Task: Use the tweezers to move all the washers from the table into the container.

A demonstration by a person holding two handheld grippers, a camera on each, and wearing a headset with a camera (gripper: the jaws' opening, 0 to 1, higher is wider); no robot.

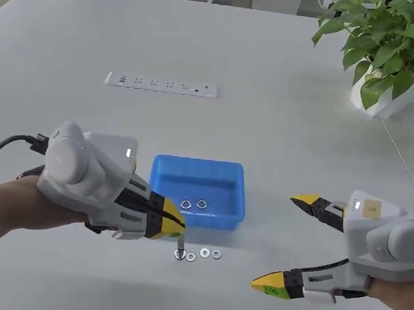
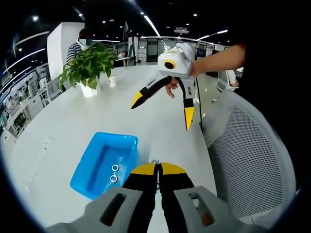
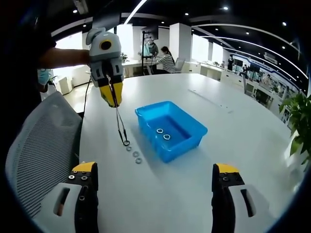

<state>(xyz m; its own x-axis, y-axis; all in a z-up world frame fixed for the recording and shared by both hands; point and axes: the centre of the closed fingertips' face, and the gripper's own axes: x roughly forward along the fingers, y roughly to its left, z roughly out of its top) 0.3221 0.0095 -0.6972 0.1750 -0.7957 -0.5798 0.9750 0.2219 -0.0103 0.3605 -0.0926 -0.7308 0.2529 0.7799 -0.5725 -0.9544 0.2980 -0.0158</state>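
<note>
My left gripper (image 1: 172,222) is shut on metal tweezers (image 1: 180,245) that point down at the table. The tweezer tips (image 3: 126,141) sit at the nearest washer (image 3: 127,143); whether they pinch it I cannot tell. Three more washers (image 1: 204,253) lie in a row beside it, just in front of the blue container (image 1: 223,171). Two washers (image 1: 194,204) lie inside the container. My right gripper (image 1: 286,241) hangs open to the right of the container, holding nothing. The left gripper view has its shut jaws around the tweezers (image 2: 156,162), with the container (image 2: 92,174) to their left.
A white power strip (image 1: 161,84) lies farther back on the grey table (image 1: 285,124). A potted plant (image 1: 390,46) stands at the far right corner. A mesh office chair (image 3: 39,141) is at the near table edge.
</note>
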